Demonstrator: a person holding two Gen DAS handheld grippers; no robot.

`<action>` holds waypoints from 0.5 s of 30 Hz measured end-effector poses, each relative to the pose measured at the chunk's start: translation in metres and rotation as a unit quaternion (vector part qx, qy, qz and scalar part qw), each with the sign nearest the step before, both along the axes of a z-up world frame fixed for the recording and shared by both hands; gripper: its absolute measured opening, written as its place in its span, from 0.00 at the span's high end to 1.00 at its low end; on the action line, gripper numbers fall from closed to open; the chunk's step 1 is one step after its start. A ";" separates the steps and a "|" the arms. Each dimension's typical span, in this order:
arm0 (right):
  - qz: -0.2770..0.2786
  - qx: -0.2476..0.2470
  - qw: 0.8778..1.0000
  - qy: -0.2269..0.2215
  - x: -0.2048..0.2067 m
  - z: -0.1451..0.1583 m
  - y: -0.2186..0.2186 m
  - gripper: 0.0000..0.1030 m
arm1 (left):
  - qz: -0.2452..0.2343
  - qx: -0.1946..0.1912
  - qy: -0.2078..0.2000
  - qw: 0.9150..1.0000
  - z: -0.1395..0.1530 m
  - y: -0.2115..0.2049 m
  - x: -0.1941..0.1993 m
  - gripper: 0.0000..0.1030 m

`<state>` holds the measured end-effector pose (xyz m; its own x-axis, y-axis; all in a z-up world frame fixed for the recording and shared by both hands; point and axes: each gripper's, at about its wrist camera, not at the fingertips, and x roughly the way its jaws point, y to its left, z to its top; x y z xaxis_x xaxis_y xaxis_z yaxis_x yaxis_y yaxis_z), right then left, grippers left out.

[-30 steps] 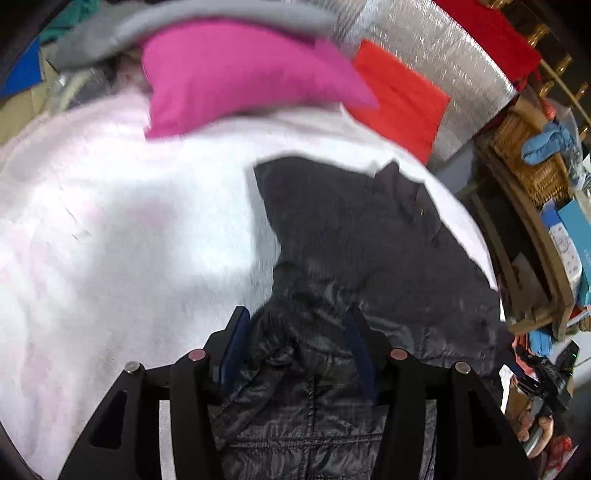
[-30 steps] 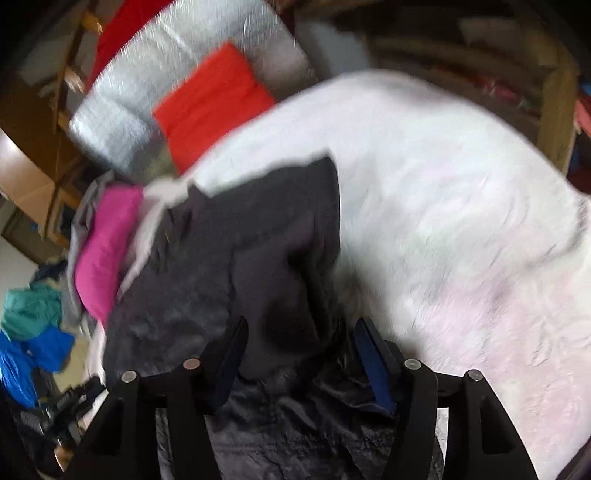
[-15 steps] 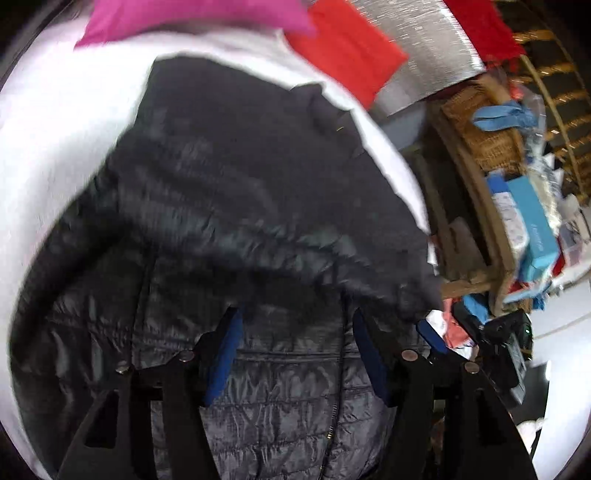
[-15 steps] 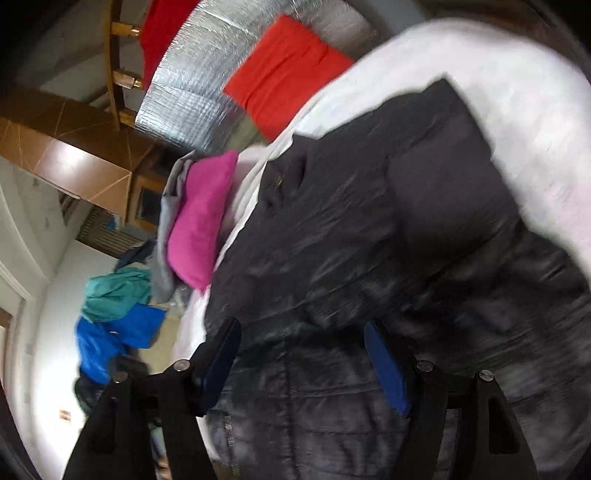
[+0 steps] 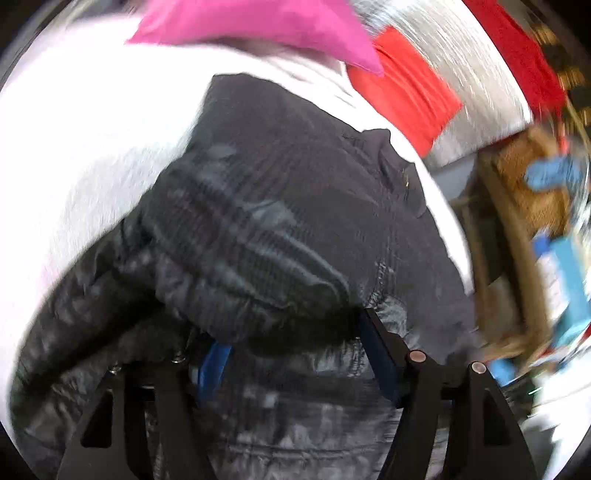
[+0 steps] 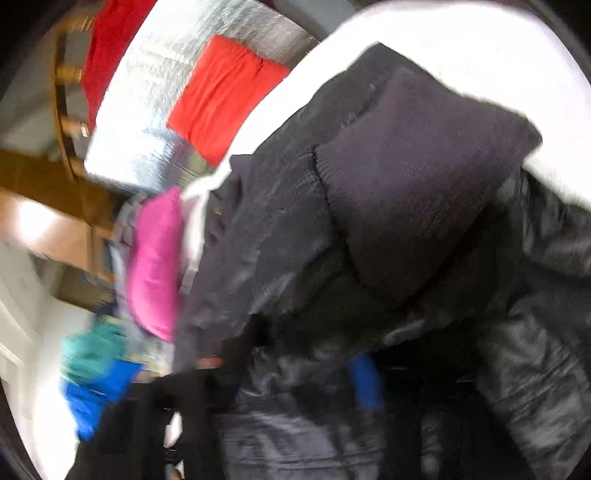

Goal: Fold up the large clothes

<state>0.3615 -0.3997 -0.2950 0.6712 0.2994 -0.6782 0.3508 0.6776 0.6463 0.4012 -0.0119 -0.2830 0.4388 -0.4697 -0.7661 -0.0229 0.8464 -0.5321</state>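
Observation:
A black quilted jacket (image 5: 280, 206) lies crumpled on a white fleecy blanket (image 5: 96, 155). Its knit collar (image 6: 417, 184) is folded over the top. In the left wrist view my left gripper (image 5: 293, 332) sits low on the jacket. Its jaws are opening, a thick fold of jacket lies between the blue pads (image 5: 380, 358), and fabric drapes over the left finger. In the right wrist view my right gripper (image 6: 295, 358) is buried in the jacket. Its jaws are closing and pinch a fold. Only one blue pad (image 6: 364, 384) shows. Both views are blurred.
A pink pillow (image 5: 258, 26), a red cushion (image 5: 402, 96) and a silver quilted mat (image 5: 476, 77) lie past the jacket. A wooden shelf with a wicker basket (image 5: 524, 177) stands at the bed's edge. Teal and blue clothes (image 6: 92, 373) lie off the other side.
Both grippers have sunk closer to the jacket, which now fills each view. The left jaws have spread wider. The right jaws have drawn together on a fold.

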 end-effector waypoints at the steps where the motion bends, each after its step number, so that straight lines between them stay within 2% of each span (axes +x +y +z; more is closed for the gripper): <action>1: 0.004 -0.027 1.000 -0.008 -0.001 0.007 0.004 0.71 | -0.011 0.027 -0.016 0.999 0.004 -0.010 -0.001 0.38; 2: 0.008 -0.053 0.998 -0.023 -0.003 0.017 0.008 0.75 | -0.019 0.043 -0.030 0.998 0.008 -0.020 -0.003 0.43; 4: 0.014 -0.105 0.993 -0.049 -0.007 0.036 0.014 0.76 | -0.044 0.092 -0.068 0.993 0.021 -0.035 -0.009 0.44; 6: 0.021 -0.120 0.992 -0.043 -0.006 0.037 0.015 0.76 | -0.052 0.119 -0.074 0.989 0.020 -0.040 -0.009 0.44; 10: 0.034 -0.091 0.995 0.018 0.005 0.009 0.011 0.75 | -0.052 0.121 -0.037 0.991 0.001 -0.041 0.001 0.42; 13: 0.030 -0.059 0.998 0.013 -0.001 0.014 0.004 0.72 | -0.052 0.110 -0.033 0.992 0.008 -0.038 0.000 0.42; 14: 0.029 -0.046 0.998 0.009 -0.006 0.017 0.001 0.61 | -0.051 0.106 -0.029 0.993 0.009 -0.034 -0.003 0.42; 15: 0.034 -0.035 0.999 0.005 -0.007 0.018 0.002 0.39 | -0.049 0.098 -0.022 0.994 0.010 -0.030 -0.006 0.42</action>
